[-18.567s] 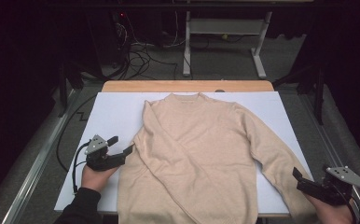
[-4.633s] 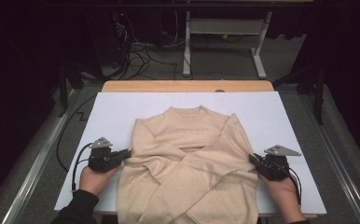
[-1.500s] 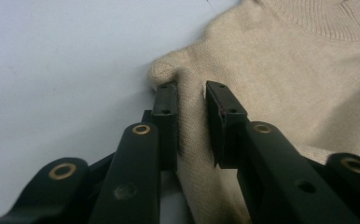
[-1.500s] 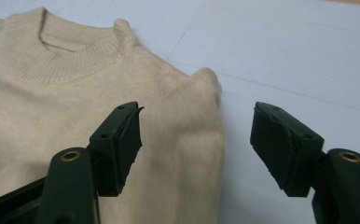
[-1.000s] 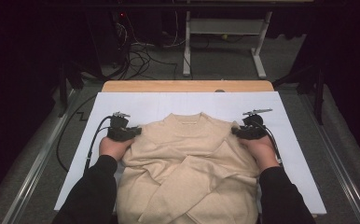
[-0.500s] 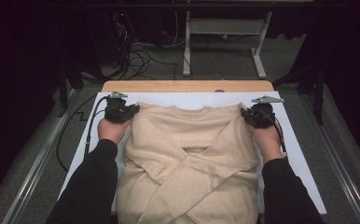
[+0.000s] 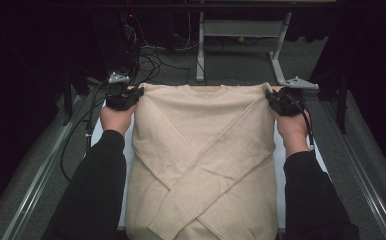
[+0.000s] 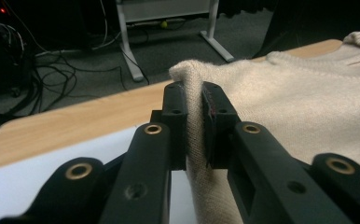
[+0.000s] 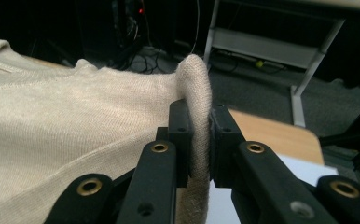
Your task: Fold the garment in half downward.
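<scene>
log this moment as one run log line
left gripper shut on sweater shoulder | right gripper shut on other shoulder | sleeves crossed

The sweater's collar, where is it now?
High view: the collar sits top centre, midway between the left gripper and right gripper pinching the shoulders.

The cream knit sweater (image 7: 201,150), sleeves crossed over its front, hangs stretched taut from its raised shoulders.

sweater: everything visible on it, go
The sweater is a cream fine knit with a ribbed crew neck, front down, both sleeves folded across its back in an X. Its shoulders are lifted and stretched taut, the left gripper and right gripper each clamped on a shoulder fold. The lower body drapes to the white table near the person.
</scene>
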`<state>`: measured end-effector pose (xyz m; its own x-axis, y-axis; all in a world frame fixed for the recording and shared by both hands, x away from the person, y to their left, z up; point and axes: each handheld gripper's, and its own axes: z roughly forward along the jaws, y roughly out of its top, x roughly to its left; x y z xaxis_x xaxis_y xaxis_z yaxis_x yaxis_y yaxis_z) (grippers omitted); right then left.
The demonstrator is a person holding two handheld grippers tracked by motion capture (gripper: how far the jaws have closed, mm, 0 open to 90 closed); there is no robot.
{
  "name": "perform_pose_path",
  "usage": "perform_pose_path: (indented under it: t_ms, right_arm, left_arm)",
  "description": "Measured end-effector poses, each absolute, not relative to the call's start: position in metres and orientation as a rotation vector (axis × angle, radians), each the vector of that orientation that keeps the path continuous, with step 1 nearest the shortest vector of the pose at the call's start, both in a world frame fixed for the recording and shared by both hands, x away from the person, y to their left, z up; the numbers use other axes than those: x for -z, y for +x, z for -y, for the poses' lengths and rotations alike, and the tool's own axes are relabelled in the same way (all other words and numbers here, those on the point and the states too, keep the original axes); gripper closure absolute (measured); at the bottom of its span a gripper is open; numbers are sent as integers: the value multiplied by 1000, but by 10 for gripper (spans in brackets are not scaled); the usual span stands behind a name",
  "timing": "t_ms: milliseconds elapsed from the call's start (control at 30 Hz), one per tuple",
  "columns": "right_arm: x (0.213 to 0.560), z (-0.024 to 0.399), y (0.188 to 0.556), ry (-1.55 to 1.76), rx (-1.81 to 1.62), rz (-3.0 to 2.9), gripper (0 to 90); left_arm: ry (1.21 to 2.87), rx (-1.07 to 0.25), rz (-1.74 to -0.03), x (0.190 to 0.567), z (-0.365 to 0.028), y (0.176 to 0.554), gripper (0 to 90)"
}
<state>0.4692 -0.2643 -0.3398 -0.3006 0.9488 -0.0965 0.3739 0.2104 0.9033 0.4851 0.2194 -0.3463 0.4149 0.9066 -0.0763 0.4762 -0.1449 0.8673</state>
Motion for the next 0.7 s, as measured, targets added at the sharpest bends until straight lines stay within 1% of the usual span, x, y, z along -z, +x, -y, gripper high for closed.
perform_pose_path:
  t_ms: [267, 367, 433, 500, 700]
  right_arm:
    - [310, 266, 472, 1199, -1136, -1703, 830]
    - [300, 265, 472, 1171, -1143, -1686, 830]
    - [296, 265, 471, 1158, -1158, -1684, 830]
    - [299, 265, 471, 1158, -1144, -1705, 829]
    - [336, 263, 464, 1169, -1130, -1771, 827]
  left_arm:
    - [1740, -698, -1159, 307, -219, 485, 804]
    - [1710, -721, -1135, 298, -219, 482, 804]
    - [1719, -715, -1138, 301, -219, 481, 804]
    - [1727, -690, -1142, 311, -220, 481, 803]
    - [1764, -638, -1146, 345, -218, 473, 801]
